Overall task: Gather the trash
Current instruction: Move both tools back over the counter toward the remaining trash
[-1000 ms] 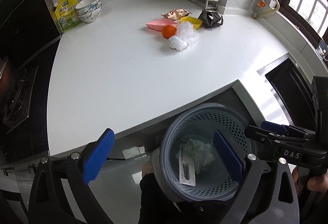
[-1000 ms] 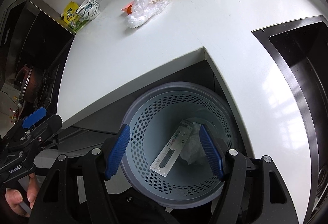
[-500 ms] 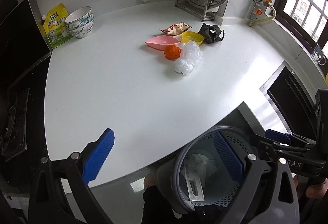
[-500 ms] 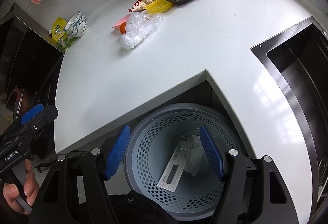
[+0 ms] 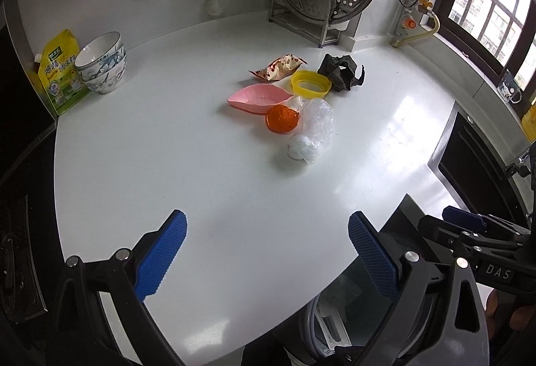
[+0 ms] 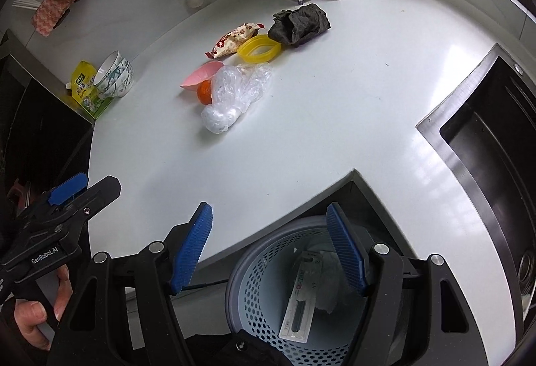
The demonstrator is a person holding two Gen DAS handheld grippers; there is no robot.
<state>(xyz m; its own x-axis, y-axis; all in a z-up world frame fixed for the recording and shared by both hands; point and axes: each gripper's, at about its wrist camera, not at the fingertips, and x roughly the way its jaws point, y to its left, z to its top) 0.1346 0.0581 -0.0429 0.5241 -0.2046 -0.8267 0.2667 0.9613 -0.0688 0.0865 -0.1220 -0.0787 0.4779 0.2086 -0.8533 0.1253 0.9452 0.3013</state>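
"GenRobot.AI" reads white on the left gripper (image 6: 68, 188), "DAS" on the right gripper (image 5: 469, 225). Both sets of ribbed blue pads stand apart, nothing between them. Ahead of the fingers lies the trash: crinkled clear plastic bag (image 5: 315, 124), orange wrapper (image 5: 282, 118), pink tray (image 5: 258, 98), yellow ring (image 5: 311, 83), printed snack packet (image 5: 279, 67). Below the right pads sits the perforated grey bin (image 6: 268, 272).

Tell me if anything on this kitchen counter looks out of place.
Yes: a loose heap of litter sits mid-counter: a crumpled clear plastic bag, snack wrapper, yellow ring and crumpled dark cloth, while the bin is nearly empty.
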